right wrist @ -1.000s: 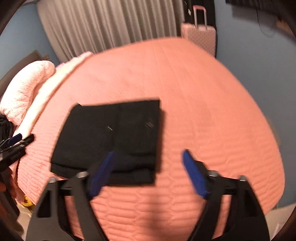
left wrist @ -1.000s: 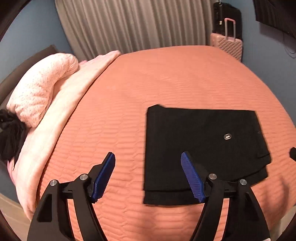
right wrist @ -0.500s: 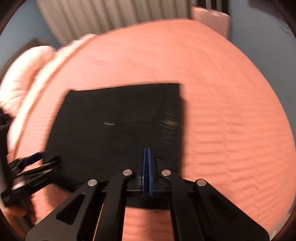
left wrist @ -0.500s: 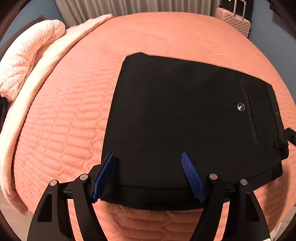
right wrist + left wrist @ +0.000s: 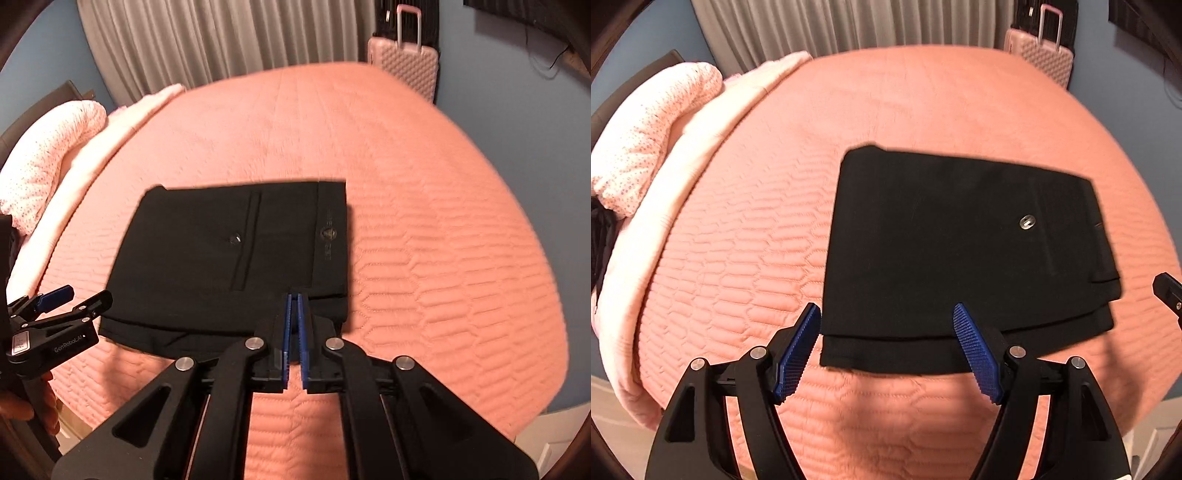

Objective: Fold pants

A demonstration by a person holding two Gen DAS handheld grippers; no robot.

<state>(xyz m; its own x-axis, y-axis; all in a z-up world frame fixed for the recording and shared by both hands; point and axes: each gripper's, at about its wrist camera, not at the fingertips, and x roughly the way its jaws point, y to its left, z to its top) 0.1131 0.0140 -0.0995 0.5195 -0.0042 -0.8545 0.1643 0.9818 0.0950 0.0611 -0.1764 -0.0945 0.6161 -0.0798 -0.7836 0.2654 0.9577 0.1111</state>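
The black pants (image 5: 945,251) lie folded into a flat rectangle on the salmon quilted bed (image 5: 746,258), back pocket and button up. They also show in the right wrist view (image 5: 229,254). My left gripper (image 5: 886,325) is open and empty, hovering above the near edge of the folded pants. My right gripper (image 5: 293,299) is shut with nothing between its pads, above the near right corner of the pants. The left gripper also shows at the left edge of the right wrist view (image 5: 62,306).
A pink speckled pillow (image 5: 653,133) and a pale pink blanket (image 5: 687,162) lie at the bed's left side. A pink suitcase (image 5: 402,62) stands past the far corner by grey curtains (image 5: 221,37). Blue wall on the right.
Both grippers have pulled back and up from the pants. The right gripper, open one second ago, shut half a second ago and stays shut. The pants have not moved.
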